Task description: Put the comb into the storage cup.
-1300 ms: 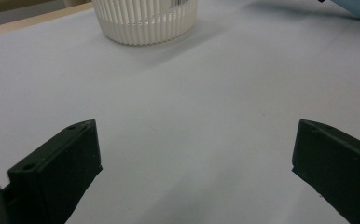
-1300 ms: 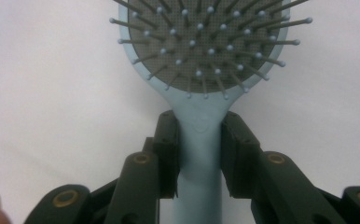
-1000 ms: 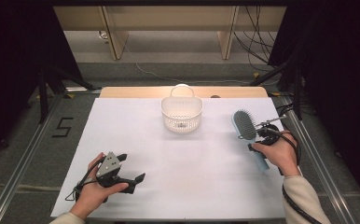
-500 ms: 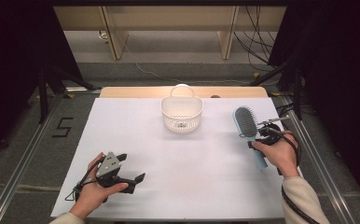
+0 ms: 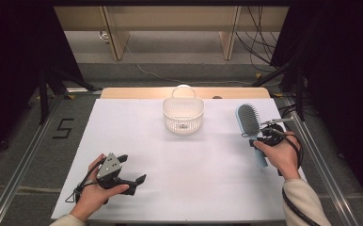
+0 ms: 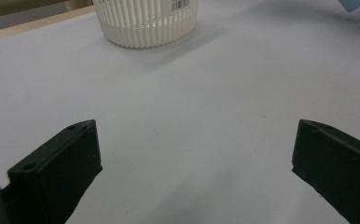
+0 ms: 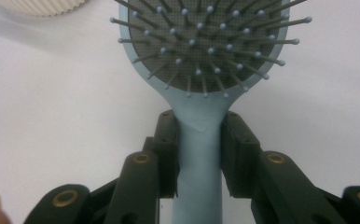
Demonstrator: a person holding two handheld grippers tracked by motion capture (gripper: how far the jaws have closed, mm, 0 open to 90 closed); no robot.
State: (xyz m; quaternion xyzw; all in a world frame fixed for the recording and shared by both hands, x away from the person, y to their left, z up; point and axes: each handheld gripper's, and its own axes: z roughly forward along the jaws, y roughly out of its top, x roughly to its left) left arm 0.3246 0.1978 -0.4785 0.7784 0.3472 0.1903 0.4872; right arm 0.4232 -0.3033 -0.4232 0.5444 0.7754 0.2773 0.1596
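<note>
Landmark: the white basket [image 5: 183, 114] stands at the far middle of the counter [image 5: 137, 141]; I place everything else by it.
Hairbrush: the light blue hairbrush [image 5: 250, 127] is to the right of the basket and a little nearer to me, bristles up, head toward the far edge, handle toward me.
Right tool: my right tool [image 7: 197, 144] is clamped on the hairbrush at the neck, one jaw pressed to each side of the handle just below the bristle pad.
Why there: I judge the neck gives me the narrowest firm spot, keeps the jaws off the bristles, and lets the head lead if I carry the hairbrush over to the basket.
Why bristles up: the flat back faces the counter, so the handle sits level between my jaws rather than rolling.
Lift: whether the head is touching the counter or just off it, I cannot tell.
Left tool: my left tool [image 5: 123, 176] rests low on the counter, nearer to me than the basket and off to its left, jaws wide apart with nothing between them.
Why idle: it points across the counter toward the basket, well apart from it, which I read as waiting clear of the right hand's path.
Basket state: upright, opening up, a small label inside; ready to receive.
</note>
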